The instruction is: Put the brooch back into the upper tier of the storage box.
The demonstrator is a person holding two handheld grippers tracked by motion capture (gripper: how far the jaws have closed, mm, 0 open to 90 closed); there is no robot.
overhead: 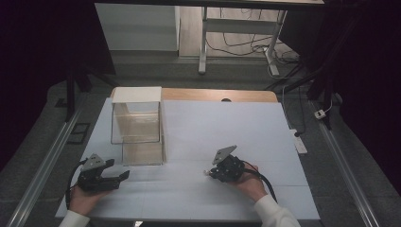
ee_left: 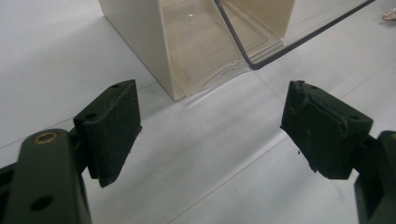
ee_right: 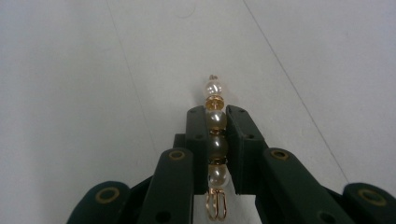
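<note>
Pearly beads on thin gold wire, so this could get dicey. From the high view, the right gripper [overhead: 213,171] is sitting near the tabletop's [overhead: 198,123] front edge, the clear box [overhead: 137,125] toward the back-left corner. Left gripper [ee_left: 210,130] is gaping wide, holding nothing. Right gripper view: jaws are pinching the bead pin [ee_right: 215,140] lengthwise; round beads might be squirting out, or the wire bending.

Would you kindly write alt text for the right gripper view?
The right claw is shut on a string of pearl beads with gold spacers, gripped lengthwise between its black pads over a plain white table. One bead pokes out past the tips, and a gold wire loop hangs at the near end.
</note>
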